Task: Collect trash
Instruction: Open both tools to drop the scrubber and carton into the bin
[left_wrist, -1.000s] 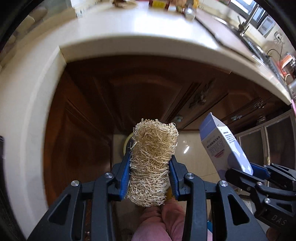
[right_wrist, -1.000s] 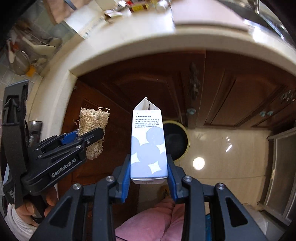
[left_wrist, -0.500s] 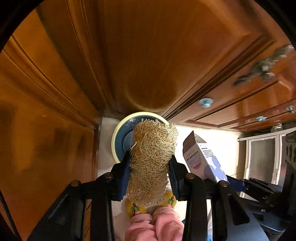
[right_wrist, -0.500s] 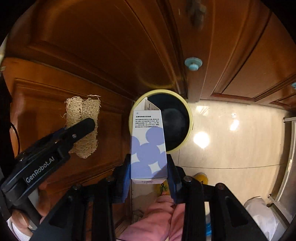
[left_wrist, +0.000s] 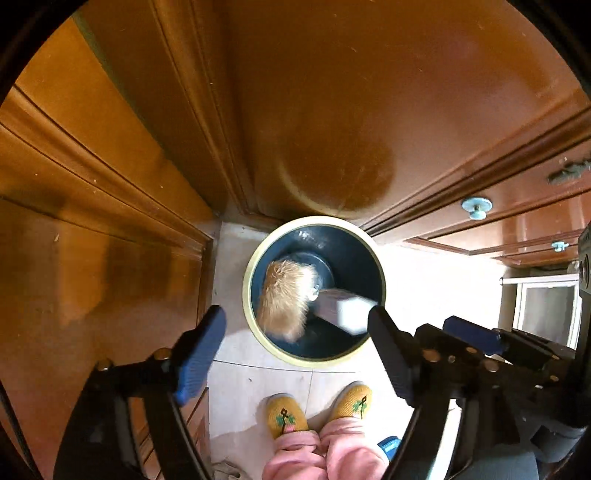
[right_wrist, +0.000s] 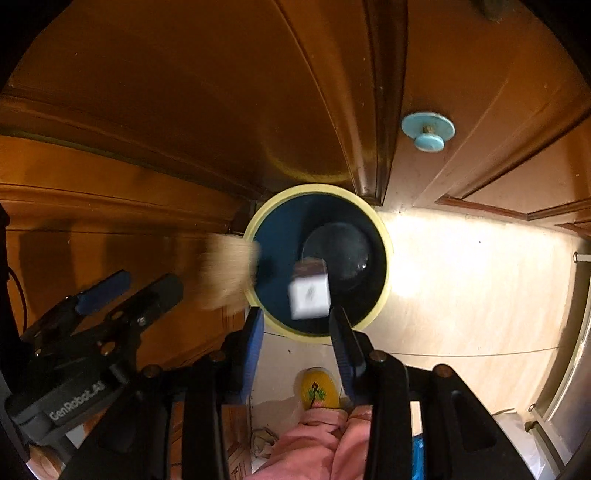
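A round bin with a pale yellow rim (left_wrist: 255, 325) and dark blue inside stands on the floor against the wooden cabinets; it also shows in the right wrist view (right_wrist: 384, 295). The tan loofah (left_wrist: 286, 302) is blurred in mid-fall over the bin's mouth, and shows at the bin's left edge in the right wrist view (right_wrist: 229, 273). The white carton (left_wrist: 345, 310) is blurred in the bin's mouth too, seen end-on in the right wrist view (right_wrist: 309, 297). My left gripper (left_wrist: 295, 350) is open and empty above the bin. My right gripper (right_wrist: 297, 332) is open and empty.
Brown wooden cabinet doors (left_wrist: 332, 110) with pale blue knobs (right_wrist: 428, 133) rise behind the bin. Pale tiled floor (right_wrist: 461, 288) lies to the right. The person's yellow slippers (left_wrist: 284, 417) and pink trousers stand just below the grippers.
Both grippers have opened over the bin. The loofah left the left gripper and the carton left the right one; both are dropping into the bin.
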